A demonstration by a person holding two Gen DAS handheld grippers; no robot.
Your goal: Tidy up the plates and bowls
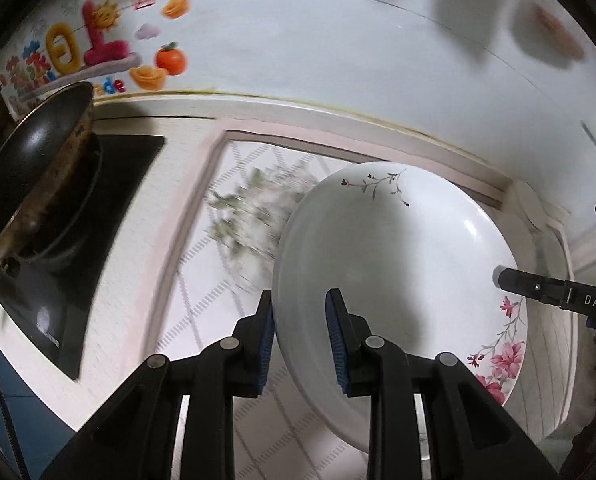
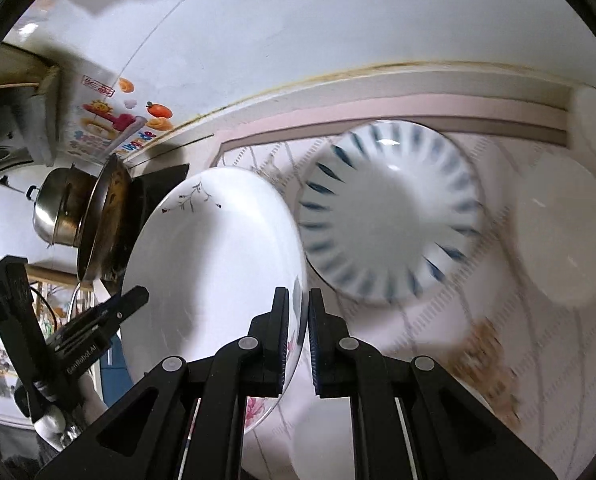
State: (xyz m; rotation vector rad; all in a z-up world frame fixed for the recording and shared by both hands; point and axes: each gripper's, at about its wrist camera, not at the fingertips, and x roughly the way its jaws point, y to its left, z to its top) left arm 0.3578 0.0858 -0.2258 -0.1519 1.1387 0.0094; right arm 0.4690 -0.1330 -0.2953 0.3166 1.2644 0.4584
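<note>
While tilted steeply on edge, white floral-print ceramic plate (image 1: 393,264) held by both tools, concave face toward the left wrist camera. Rim runs from lower near side up and away; long axis roughly diagonal in both views.

Left gripper (image 1: 299,344): blue-padded jaws partly open, straddling the plate's near rim, one pad on the back face, one inside the well. Looks clamped on the rim, some gap visible at the inner pad. Seen from the right wrist as a black tool (image 2: 98,320) off to the left of the plate.

Right gripper (image 2: 298,344): jaws nearly closed, pinching the plate's flowered rim edge (image 2: 294,320) between the pads. From the left wrist, only one black finger (image 1: 545,288) shows, touching the plate's far-right rim.

Surroundings:
- Blue-striped white bowl (image 2: 389,216) ahead and right of the right gripper, just beyond the plate, resting on patterned mat (image 2: 457,320). Motion-blurred.
- Plain white dish (image 2: 561,232) further right, blurred.
- Dark frying pan (image 1: 38,176) on black cooktop (image 1: 110,200), far left of left gripper, well apart from the plate.
- Steel pot (image 2: 58,212) behind the pan in the right view.
- Colourful cartoon sticker (image 1: 90,44) on white wall, upper left.
</note>
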